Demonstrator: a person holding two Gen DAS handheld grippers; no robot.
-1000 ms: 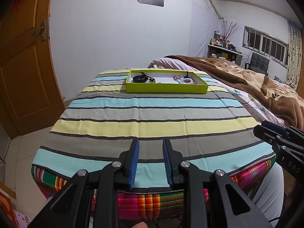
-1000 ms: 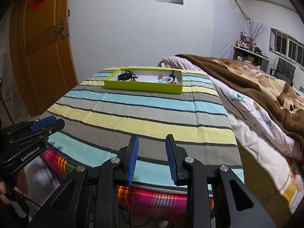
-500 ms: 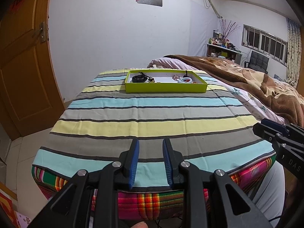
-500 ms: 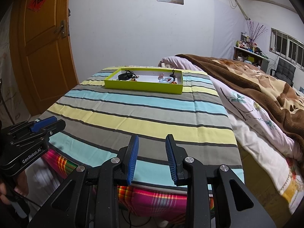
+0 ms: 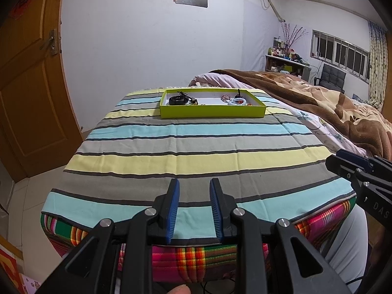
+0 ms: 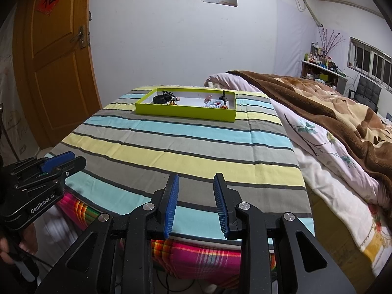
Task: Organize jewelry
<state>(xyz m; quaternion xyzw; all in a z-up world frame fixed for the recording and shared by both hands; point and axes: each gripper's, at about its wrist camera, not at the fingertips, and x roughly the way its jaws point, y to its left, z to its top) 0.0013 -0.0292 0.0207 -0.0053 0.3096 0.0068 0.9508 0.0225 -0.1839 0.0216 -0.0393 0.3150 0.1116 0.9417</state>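
Observation:
A lime-green tray [image 5: 212,112] [image 6: 185,111] sits at the far end of the striped table [image 5: 196,152] [image 6: 171,152]. Inside lie a black watch [image 5: 177,100] [image 6: 159,98] at the left and a white bead bracelet [image 5: 237,102] [image 6: 215,103] with other small jewelry at the right. My left gripper [image 5: 194,183] is open and empty, over the table's near edge, far from the tray. My right gripper [image 6: 196,178] is open and empty, also at the near edge. Each gripper shows in the other's view, the right gripper [image 5: 343,163] and the left gripper [image 6: 71,160].
A bed with a brown blanket [image 6: 318,103] and a floral sheet [image 6: 318,152] runs along the table's right side. A wooden door [image 6: 54,56] stands at the left. A shelf with bottles [image 5: 284,54] and a dark chair [image 5: 330,76] are at the far right.
Both views have shifted very slightly. The grippers stay open and in about the same place.

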